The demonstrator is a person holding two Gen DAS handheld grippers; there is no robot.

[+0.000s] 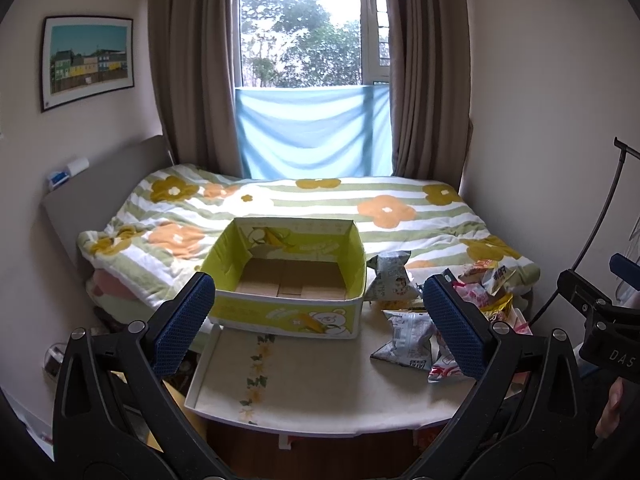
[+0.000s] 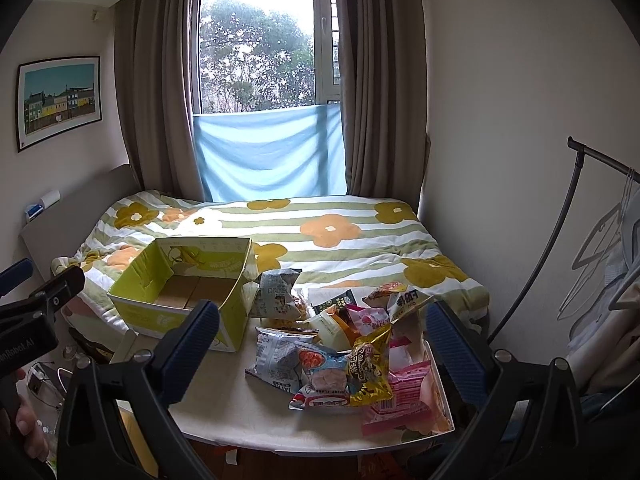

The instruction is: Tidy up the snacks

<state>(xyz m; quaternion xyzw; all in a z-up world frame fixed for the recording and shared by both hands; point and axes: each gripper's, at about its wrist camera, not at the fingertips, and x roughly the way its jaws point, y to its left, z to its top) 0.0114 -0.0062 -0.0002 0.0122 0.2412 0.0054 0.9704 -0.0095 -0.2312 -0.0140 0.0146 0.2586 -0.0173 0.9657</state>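
Several snack packets (image 2: 340, 356) lie heaped at the lower centre-right of the right wrist view, on the white table (image 2: 240, 408); none is in the yellow box (image 2: 180, 292), which sits empty at centre-left, just beside the pile. You look to be at the very start. Your right gripper (image 2: 320, 356) and left gripper (image 1: 320, 328) both gape wide, holding nothing. Next, you need to lower the right one over a top packet, probably the gold packet (image 2: 370, 368), and pinch it.
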